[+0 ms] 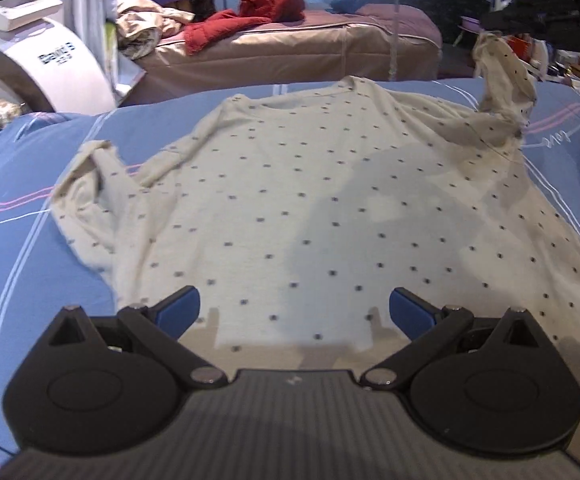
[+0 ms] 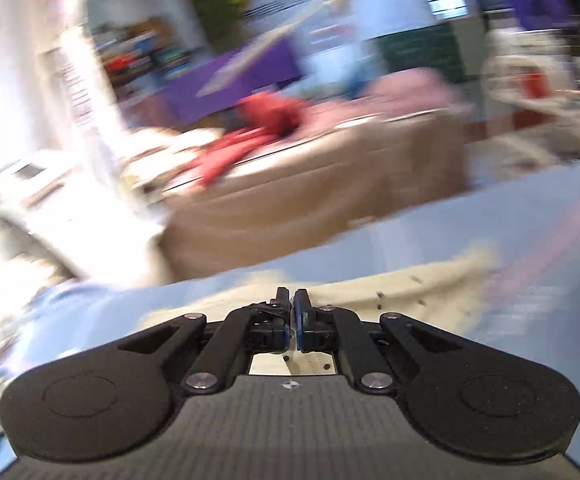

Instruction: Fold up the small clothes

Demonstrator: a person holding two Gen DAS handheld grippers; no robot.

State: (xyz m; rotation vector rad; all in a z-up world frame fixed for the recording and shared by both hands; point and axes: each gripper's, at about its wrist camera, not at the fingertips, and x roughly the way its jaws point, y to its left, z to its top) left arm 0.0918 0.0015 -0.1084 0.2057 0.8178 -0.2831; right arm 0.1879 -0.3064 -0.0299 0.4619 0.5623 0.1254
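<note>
Soft cloth under my claws

My shirt [image 1: 290, 200] is matt dotted cloth on a smooth blue sheet [image 1: 50, 248]; my left claw [image 1: 294, 312] is matt black plastic.

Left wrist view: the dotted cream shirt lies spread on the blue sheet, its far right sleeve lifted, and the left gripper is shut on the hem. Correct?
Not quite. The left wrist view shows the left gripper open, jaws wide apart above the hem, gripping nothing. The rest holds: the shirt lies spread on the blue sheet, its sleeve lifted at far right.
</note>
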